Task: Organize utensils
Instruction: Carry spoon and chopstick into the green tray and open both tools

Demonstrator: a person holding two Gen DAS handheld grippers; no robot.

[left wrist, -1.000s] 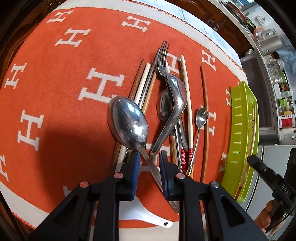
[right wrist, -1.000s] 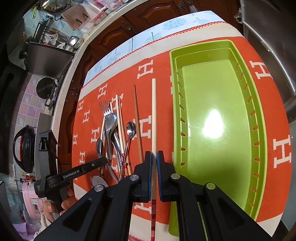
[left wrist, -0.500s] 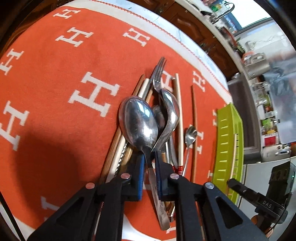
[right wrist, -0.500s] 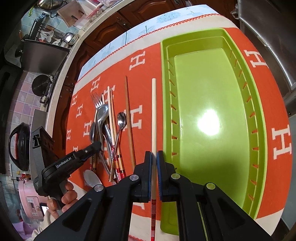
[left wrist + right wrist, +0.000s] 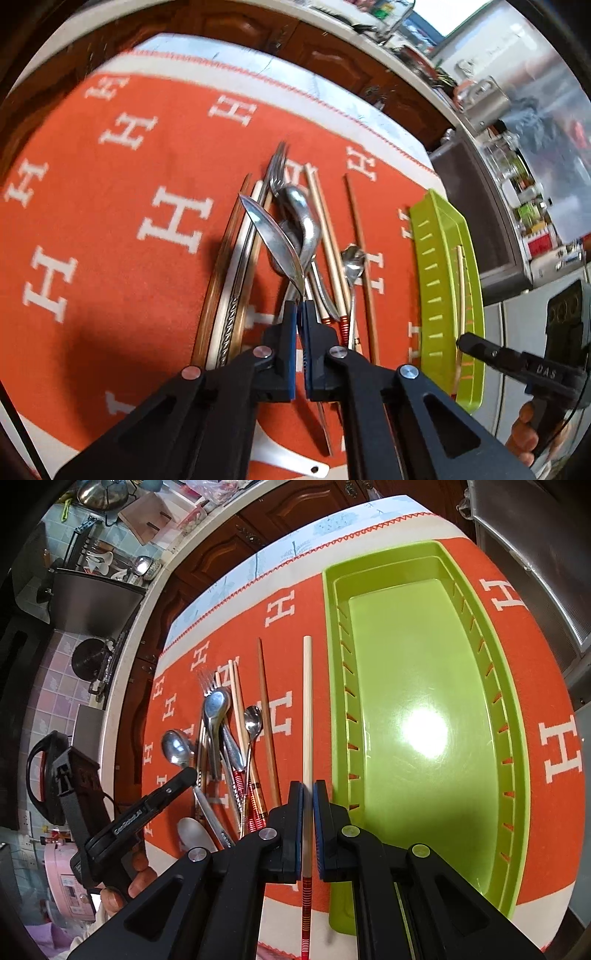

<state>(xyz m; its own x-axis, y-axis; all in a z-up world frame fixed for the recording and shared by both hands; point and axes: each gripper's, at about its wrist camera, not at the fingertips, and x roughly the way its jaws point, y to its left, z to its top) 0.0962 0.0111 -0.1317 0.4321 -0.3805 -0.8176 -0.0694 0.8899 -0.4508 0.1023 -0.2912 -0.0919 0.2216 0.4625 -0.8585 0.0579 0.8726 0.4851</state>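
My left gripper point(image 5: 300, 306) is shut on the handle of a large steel spoon point(image 5: 275, 242), held tilted above the utensil pile point(image 5: 310, 236) of forks, spoons and chopsticks on the orange cloth. The spoon point(image 5: 177, 747) and left gripper point(image 5: 173, 786) also show in the right wrist view. My right gripper point(image 5: 308, 794) is shut on a pale chopstick point(image 5: 307, 709) with a red-striped end, held just left of the green tray point(image 5: 517, 738). The tray point(image 5: 424, 266) is at right in the left wrist view.
The orange cloth point(image 5: 110, 192) with white H marks covers the table. A white plastic spoon point(image 5: 291, 461) lies near the front edge. Dark wood cabinets point(image 5: 240, 535) and a kitchen counter stand behind. A steel appliance point(image 5: 535, 554) is right of the tray.
My left gripper has closed on the large spoon's handle and lifted it, turning it edge-on. My right gripper still holds the chopstick and has shifted slightly left of the tray wall.
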